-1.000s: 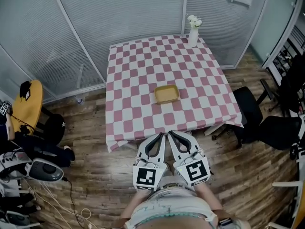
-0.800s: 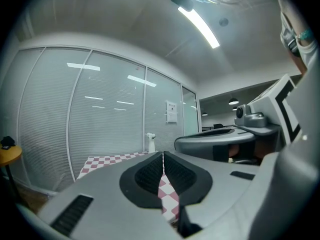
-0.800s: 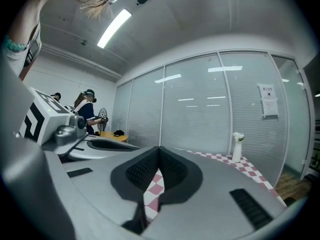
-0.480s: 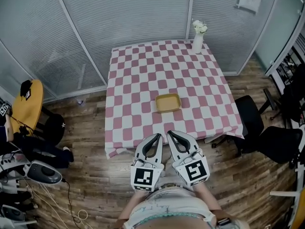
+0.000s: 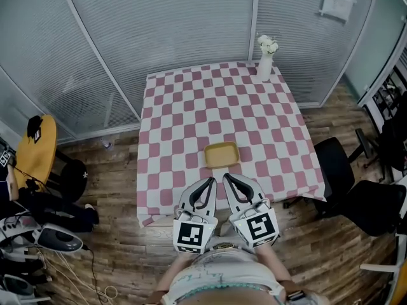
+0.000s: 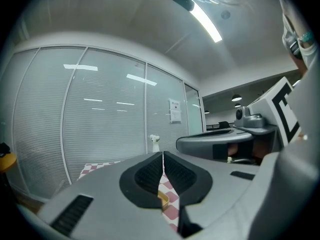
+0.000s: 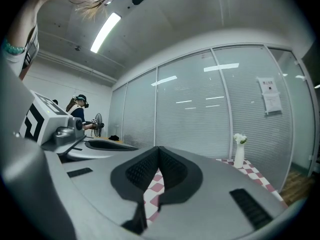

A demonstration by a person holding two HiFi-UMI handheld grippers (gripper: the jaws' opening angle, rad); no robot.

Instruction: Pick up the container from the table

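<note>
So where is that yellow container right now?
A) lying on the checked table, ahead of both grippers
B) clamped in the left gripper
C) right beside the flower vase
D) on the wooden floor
A: the container lies on the table, ahead of the left gripper and the right gripper, whose jaws are together on nothing.

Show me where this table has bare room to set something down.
The checkered tablecloth is bare over its whole left half, across the far stretch between the yellow container and the vase of flowers, and right of the container. Taken: the far right corner (vase) and near middle (container).
</note>
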